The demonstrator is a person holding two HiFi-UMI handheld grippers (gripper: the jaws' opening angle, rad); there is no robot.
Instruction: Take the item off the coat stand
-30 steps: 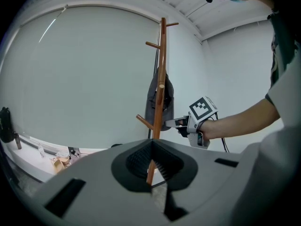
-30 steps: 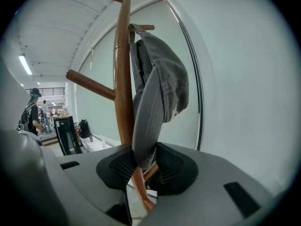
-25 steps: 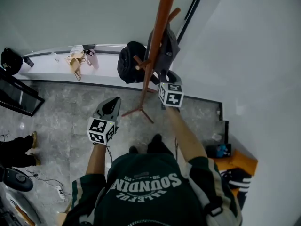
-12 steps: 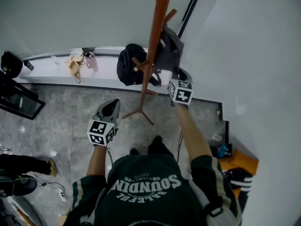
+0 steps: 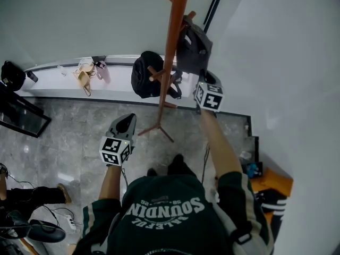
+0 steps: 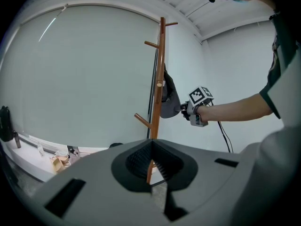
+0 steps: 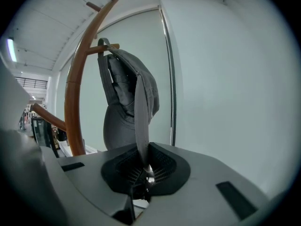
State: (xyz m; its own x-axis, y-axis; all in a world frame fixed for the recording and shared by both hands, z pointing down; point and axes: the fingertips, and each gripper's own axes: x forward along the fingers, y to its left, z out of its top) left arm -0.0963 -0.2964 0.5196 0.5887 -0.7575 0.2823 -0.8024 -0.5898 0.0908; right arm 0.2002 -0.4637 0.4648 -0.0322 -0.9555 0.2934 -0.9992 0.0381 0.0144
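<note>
A grey cap hangs by its back strap on an upper peg of the brown wooden coat stand. My right gripper is raised to it and shut on the brim. In the right gripper view the brim runs down edge-on into the right gripper, with the cap and the stand just behind. The left gripper view shows the cap, the right gripper and the stand from the side. My left gripper hangs low left of the stand, shut and holding nothing.
A black bag sits at a lower peg of the stand. Behind runs a white ledge with small items. A white wall closes the right side. A person's shoe and cables lie at lower left.
My right gripper has risen and moved right with the cap's brim in it, and the cap has swung up with it. My left gripper has stayed put. The person at lower left has shifted.
</note>
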